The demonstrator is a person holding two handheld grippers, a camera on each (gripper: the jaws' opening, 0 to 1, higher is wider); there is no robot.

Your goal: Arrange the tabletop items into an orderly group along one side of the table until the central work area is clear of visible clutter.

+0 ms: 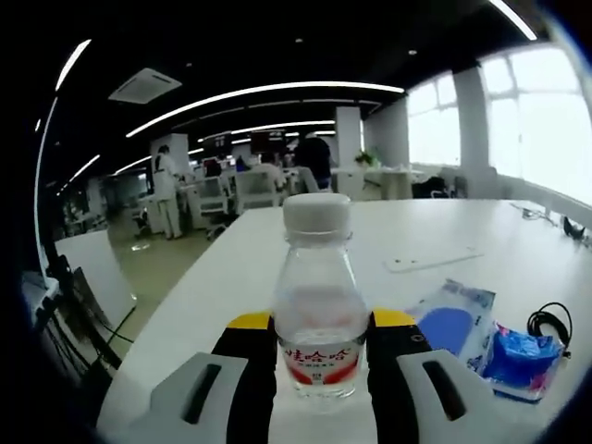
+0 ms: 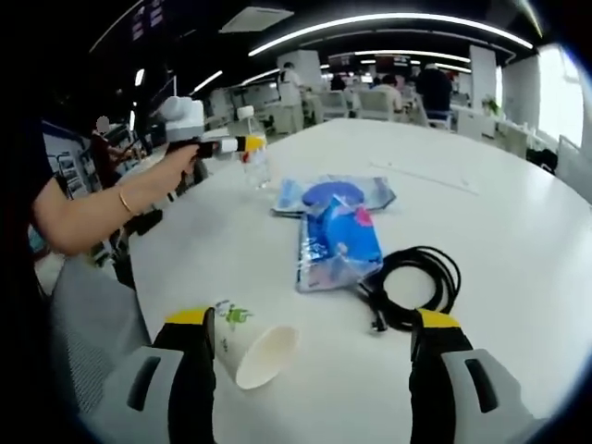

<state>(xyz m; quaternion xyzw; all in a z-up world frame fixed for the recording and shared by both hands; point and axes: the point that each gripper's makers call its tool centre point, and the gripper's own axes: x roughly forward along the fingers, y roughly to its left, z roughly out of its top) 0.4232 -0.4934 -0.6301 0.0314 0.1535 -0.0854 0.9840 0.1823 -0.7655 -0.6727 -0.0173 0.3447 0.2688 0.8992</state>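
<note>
Left gripper (image 1: 319,347): seen in the left gripper view with its yellow-tipped jaws clamped on either side of the water bottle (image 1: 317,305); in the right gripper view it is held out over the far left part of the table by a hand (image 2: 176,165) with a bracelet at the wrist
Water bottle: upright, clear, white cap, red label; gripped low on its body, near the table's left edge
Right gripper (image 2: 310,356): jaws wide apart, nothing clamped between them; the paper cup (image 2: 250,344) is lying on its side just beside the left jaw, its mouth turned toward the gap
Blue packets: two plastic packets (image 2: 335,242) are placed mid-table, one overlapping the other; the farther one (image 2: 333,194) is nearer the bottle
Black cable (image 2: 412,282): coiled just right of the nearer packet, its plug end touching the packet's edge
Table (image 2: 481,213): white; the items are spread from the bottle down to the cup
Background: an office with desks, chairs and people standing far off
</note>
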